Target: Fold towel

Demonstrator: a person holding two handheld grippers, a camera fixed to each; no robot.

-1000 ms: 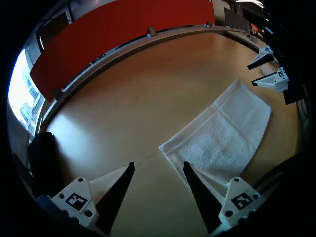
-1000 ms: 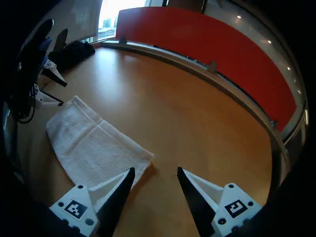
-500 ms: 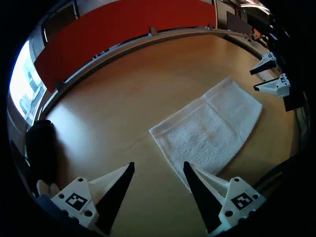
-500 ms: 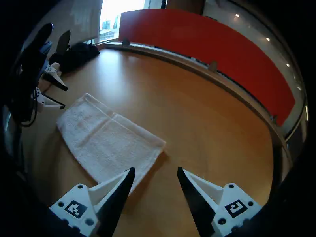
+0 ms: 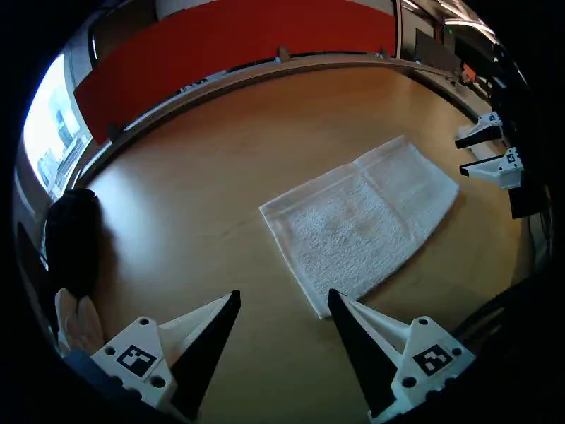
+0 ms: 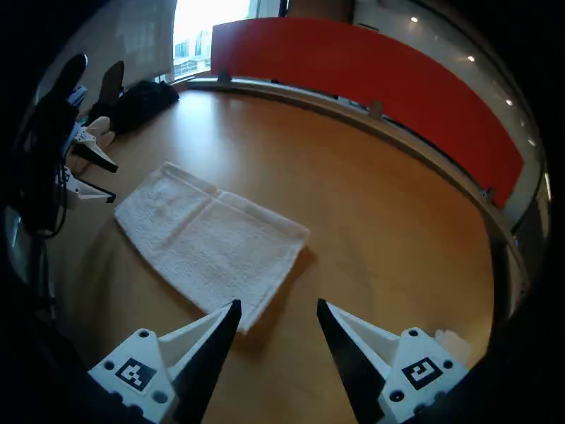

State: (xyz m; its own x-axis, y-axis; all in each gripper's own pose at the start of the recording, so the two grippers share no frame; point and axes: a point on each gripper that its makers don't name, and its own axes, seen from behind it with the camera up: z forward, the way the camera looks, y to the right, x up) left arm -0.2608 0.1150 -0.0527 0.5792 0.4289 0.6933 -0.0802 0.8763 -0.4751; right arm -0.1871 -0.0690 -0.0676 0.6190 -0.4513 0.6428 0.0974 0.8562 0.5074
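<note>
White towel (image 5: 360, 226) lies flat on the wooden counter (image 5: 198, 184), a seam line across it. The left hand-held gripper (image 5: 282, 293) has its fingers spread wide, empty, near the towel's closest corner. The right hand-held gripper (image 6: 277, 302) is likewise spread, holding nothing, just short of the towel. A red panel (image 6: 367, 63) lines the counter's far edge

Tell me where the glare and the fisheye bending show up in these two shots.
Left gripper view: the window at the left edge is blown out and throws a pale sheen on the wooden table, and the red partition bows into an arc. Right gripper view: the window at the top is overexposed, while the white towel stays sharp, with a soft shadow along its right edge.
</note>
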